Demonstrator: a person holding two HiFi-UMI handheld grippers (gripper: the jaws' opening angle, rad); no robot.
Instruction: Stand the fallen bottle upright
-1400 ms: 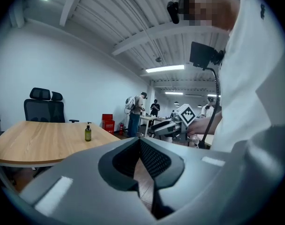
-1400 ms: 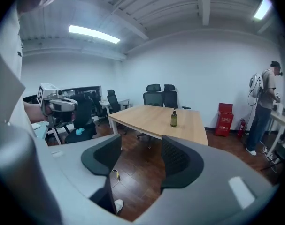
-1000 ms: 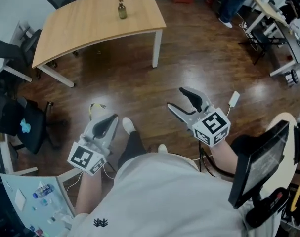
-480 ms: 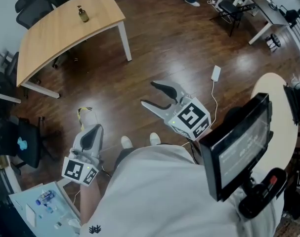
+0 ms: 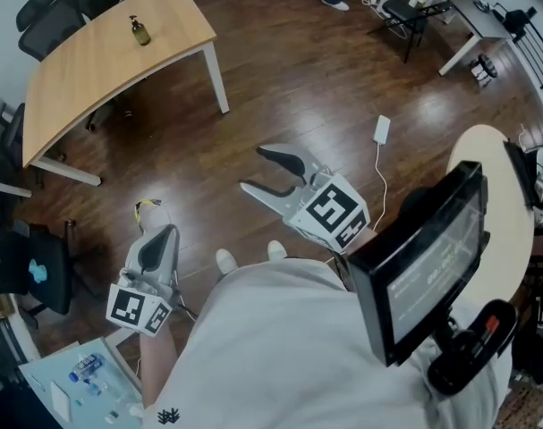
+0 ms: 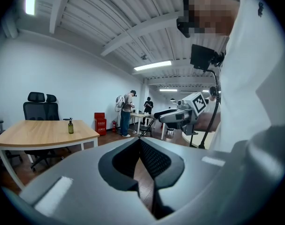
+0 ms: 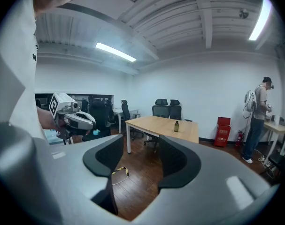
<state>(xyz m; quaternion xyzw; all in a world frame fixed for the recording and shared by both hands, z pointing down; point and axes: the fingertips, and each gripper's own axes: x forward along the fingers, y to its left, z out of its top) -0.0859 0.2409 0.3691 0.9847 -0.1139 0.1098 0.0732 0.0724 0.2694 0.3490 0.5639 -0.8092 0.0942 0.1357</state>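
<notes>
Right gripper (image 5: 251,168): jaws apart, empty, just narrowing; left gripper (image 5: 157,235) pinched together. Well ahead, bottle (image 5: 140,30) upright on table (image 5: 92,61) (no righting needed, seemingly).

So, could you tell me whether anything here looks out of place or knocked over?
Nothing is knocked over: the bottle stands upright on the wooden table. Two stray things lie on the floor: a curl of yellow-and-black tape near the left tool, and a corded white adapter.
</notes>
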